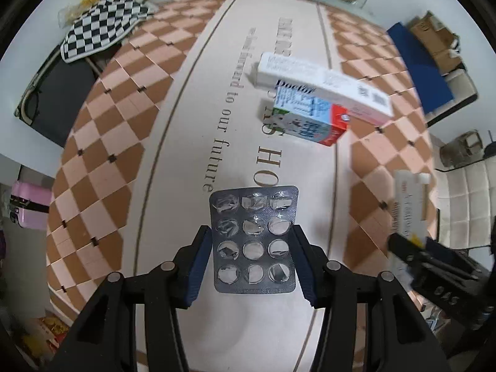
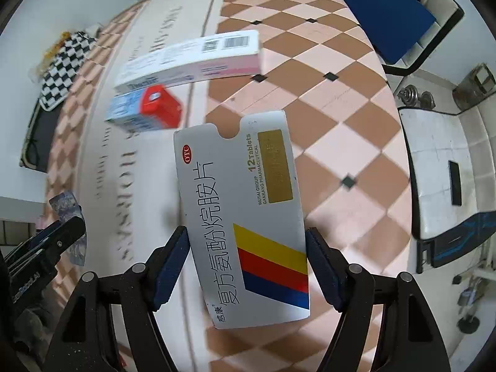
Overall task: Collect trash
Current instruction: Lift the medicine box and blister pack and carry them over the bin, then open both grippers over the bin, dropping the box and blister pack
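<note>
My left gripper (image 1: 250,232) is shut on an empty silver blister pack (image 1: 253,238) and holds it above the floor mat. My right gripper (image 2: 248,237) is shut on a flat white medicine box (image 2: 245,217) with yellow, red and blue stripes. That box and right gripper also show in the left wrist view (image 1: 409,204) at the right edge. The blister pack shows in the right wrist view (image 2: 68,214) at the left. On the mat ahead a long white and pink box (image 1: 325,83) rests on a blue and red carton (image 1: 310,117).
A checkered pink and brown mat (image 1: 102,130) with a pale lettered centre covers the floor. A black-and-white checkered cloth (image 1: 102,28) lies on a dark case at the far left. A blue panel (image 2: 381,9), a chair (image 2: 446,167) and dumbbells (image 2: 415,96) stand to the right.
</note>
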A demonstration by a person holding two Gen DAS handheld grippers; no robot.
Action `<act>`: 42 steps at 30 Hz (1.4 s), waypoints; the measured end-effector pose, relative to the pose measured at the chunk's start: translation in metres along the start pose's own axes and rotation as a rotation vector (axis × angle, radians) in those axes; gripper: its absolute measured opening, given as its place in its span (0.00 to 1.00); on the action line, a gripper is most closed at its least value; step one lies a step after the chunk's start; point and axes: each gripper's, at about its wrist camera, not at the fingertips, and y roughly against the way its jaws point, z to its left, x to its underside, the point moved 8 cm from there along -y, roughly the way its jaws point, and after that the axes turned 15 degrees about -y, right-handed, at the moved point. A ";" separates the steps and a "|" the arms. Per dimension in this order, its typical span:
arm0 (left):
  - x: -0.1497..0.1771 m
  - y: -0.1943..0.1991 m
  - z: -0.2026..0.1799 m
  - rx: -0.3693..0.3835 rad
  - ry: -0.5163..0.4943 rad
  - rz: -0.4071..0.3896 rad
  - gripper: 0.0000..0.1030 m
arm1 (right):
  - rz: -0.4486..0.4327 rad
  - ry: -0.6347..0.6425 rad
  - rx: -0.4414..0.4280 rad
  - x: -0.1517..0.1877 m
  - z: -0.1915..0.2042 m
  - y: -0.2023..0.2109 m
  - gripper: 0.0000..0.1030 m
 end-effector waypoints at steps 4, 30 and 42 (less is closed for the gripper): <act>0.018 0.032 0.002 0.005 -0.034 -0.059 0.46 | -0.034 -0.003 -0.039 0.043 0.018 0.028 0.75; 0.358 -0.095 0.039 0.343 -0.072 0.253 0.46 | 0.183 -0.402 -0.077 0.474 -0.021 -0.077 0.75; 0.404 -0.314 0.016 0.484 0.058 0.436 0.62 | 0.274 -0.553 -0.083 0.508 -0.082 -0.304 0.75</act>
